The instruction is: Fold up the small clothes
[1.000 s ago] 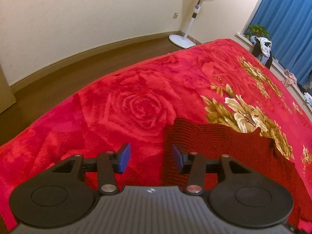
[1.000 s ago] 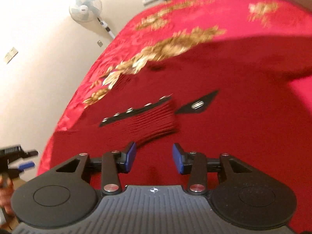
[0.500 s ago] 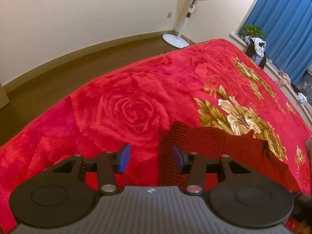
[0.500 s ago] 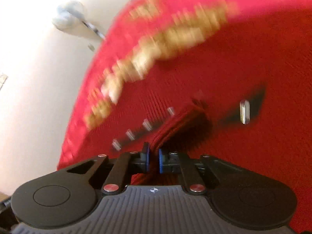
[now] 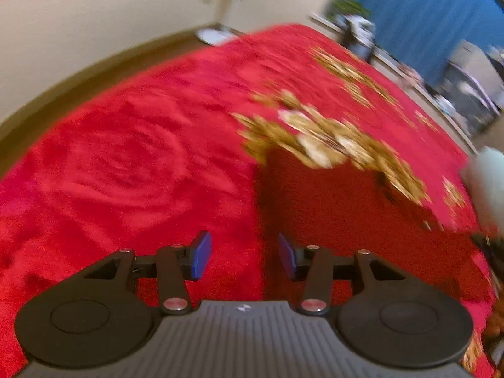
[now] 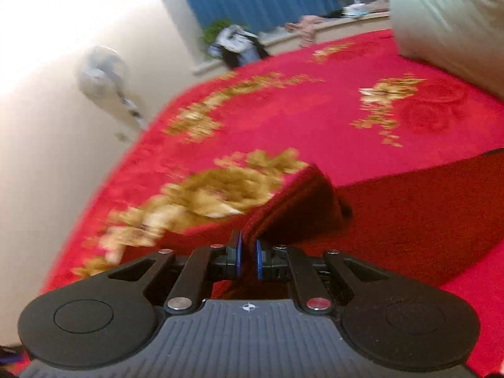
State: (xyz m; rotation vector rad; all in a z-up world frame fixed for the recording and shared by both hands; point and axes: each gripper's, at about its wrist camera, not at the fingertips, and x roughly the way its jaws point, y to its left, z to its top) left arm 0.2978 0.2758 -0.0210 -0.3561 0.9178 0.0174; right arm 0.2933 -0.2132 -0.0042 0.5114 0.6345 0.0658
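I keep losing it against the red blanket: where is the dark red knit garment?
The dark red knit garment lies at the right on the red blanket; the right hand-held gripper pinches its raised end.

Right gripper [image 6: 248, 256] jaws closed on a fold of the dark red knit garment [image 6: 409, 220], lifted into a tent off the red floral blanket [image 6: 299, 110]. Pale green pillow [image 6: 453, 22] far right; fan [image 6: 104, 72] against the wall, blurred.
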